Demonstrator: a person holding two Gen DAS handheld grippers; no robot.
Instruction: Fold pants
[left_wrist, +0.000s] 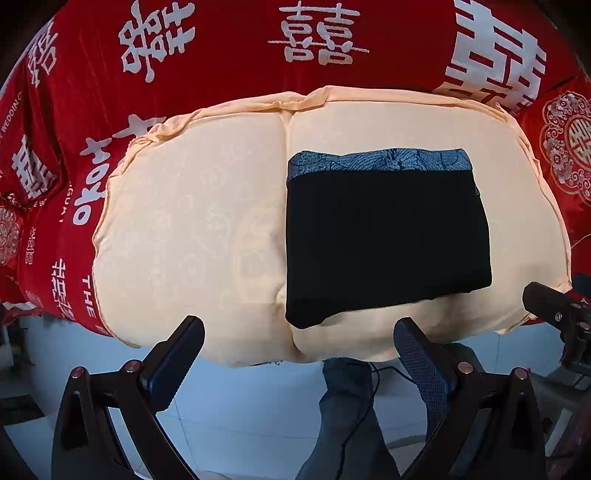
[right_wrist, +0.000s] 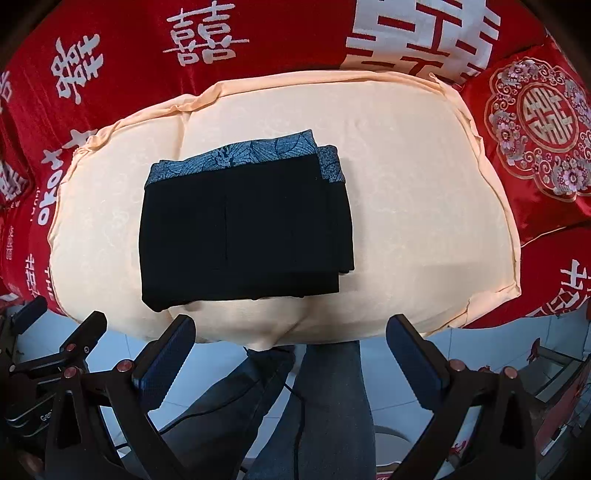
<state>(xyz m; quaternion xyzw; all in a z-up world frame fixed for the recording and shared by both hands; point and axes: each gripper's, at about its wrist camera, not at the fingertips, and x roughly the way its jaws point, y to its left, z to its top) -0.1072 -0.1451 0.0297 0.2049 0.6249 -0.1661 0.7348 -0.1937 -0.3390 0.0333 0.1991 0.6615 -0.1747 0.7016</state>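
**A:** Red bedding (left_wrist: 229, 66) printed with white characters spreads behind everything, and on it sits a cream cushion (left_wrist: 192, 221) serving as the work surface. Where do the pants lie?

**B:** On the cushion, as a compact black rectangle. The folded pants (left_wrist: 384, 236) have a blue patterned waistband (left_wrist: 380, 162) along the far edge, and layered edges show on the right side in the right wrist view (right_wrist: 243, 236). By my reading the folding is essentially done.

**A:** And the grippers?

**B:** Both hang off the near edge of the cushion, above pale floor (left_wrist: 258, 406). The left gripper (left_wrist: 299, 354) has its fingers spread wide, holding nothing. The right gripper (right_wrist: 291, 350) is equally wide and empty.

**A:** Which way from the fingers?

**B:** Ahead of both. From the left gripper the bundle lies forward and to the right; from the right gripper, forward and to the left. So it sits between them, its long axis running left to right, crosswise to both pairs of fingers. Neither looks clearly nearer.
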